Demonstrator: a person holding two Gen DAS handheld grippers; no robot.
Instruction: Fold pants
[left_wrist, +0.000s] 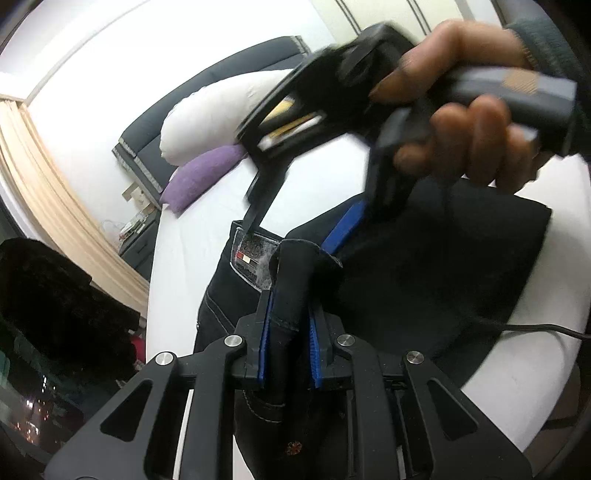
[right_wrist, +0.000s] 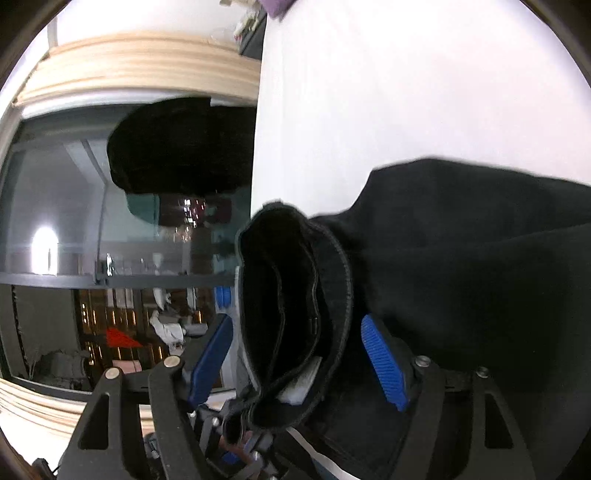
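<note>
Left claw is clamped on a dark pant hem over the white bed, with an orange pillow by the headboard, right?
Not quite: the pillow by the headboard is purple, as the left wrist view shows. The rest holds: the left claw is clamped on the dark pant hem over the white bed.

The right gripper (right_wrist: 295, 354) has its blue-padded jaws spread wide, a rolled hem of the black pants (right_wrist: 461, 258) standing between them; the rest of the cloth trails right over the white bed (right_wrist: 406, 92); at left, a dark window (right_wrist: 74, 258) reflects the room; a beige curtain (right_wrist: 140, 70) lies beyond.
</note>
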